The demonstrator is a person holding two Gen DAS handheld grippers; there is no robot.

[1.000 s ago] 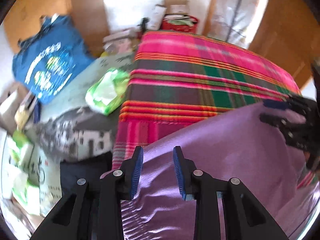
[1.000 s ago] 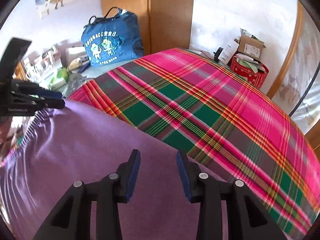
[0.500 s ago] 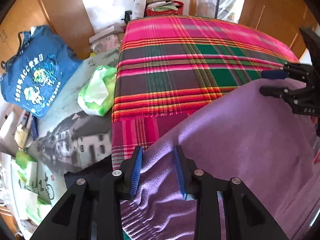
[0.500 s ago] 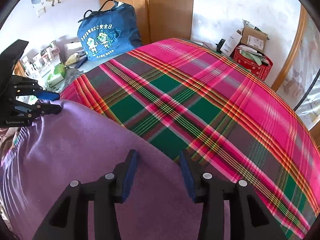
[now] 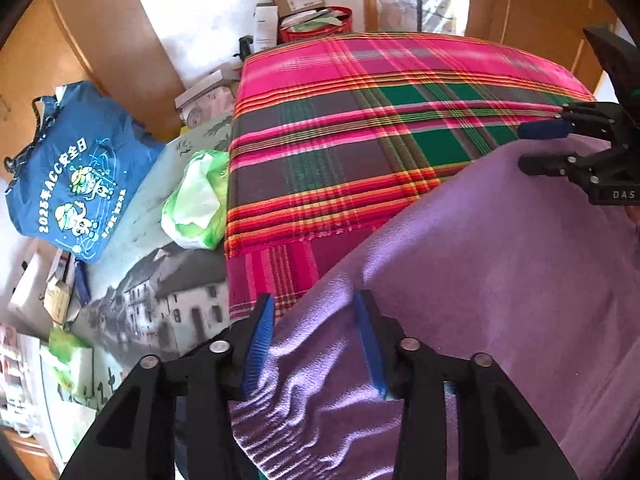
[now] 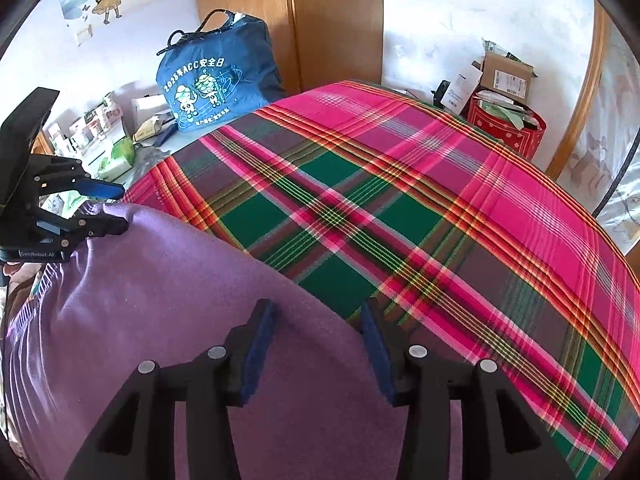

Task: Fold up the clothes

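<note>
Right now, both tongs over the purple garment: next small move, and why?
Probably close both tongs on the purple garment before pulling it anywhere. The left tongs straddle its gathered elastic edge and the right tongs straddle its far edge over the plaid cloth, but both sets of jaws stand open, so neither has a grip yet.

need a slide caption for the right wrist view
Right gripper open over purple garment on plaid bedspread, left gripper at its far edge.
</note>
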